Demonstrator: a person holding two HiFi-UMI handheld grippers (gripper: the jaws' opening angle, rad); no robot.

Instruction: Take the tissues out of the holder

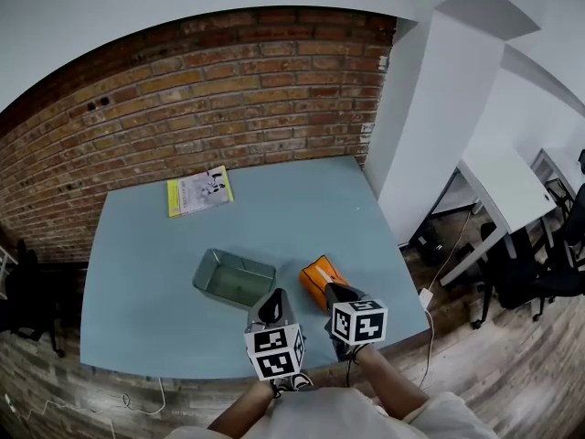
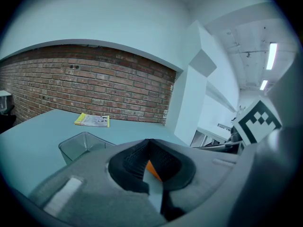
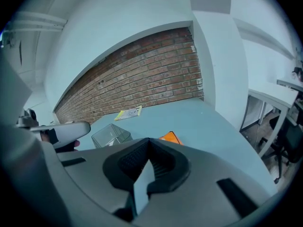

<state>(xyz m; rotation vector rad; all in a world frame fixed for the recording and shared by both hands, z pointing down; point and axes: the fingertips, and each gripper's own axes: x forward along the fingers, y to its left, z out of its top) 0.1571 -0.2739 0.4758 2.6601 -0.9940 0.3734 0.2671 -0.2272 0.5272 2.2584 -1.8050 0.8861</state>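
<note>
Two claws pressed together, empty: left gripper (image 1: 271,311), right gripper (image 1: 340,293).
Orange tissue pack (image 1: 317,273) lies outside clear rectangular plastic tray (image 1: 242,259), just beside at its 3 o'clock.

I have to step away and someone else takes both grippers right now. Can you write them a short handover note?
Left gripper: fingers shut, nothing in them, near the table's front edge.
Right gripper: fingers shut, empty, by the near end of the orange tissue pack.
Things: the pack lies on the table, right of the clear holder and apart from it. The holder looks empty.
Done: the tissues appear to be out.
Left: probably only a check of the holder.
</note>
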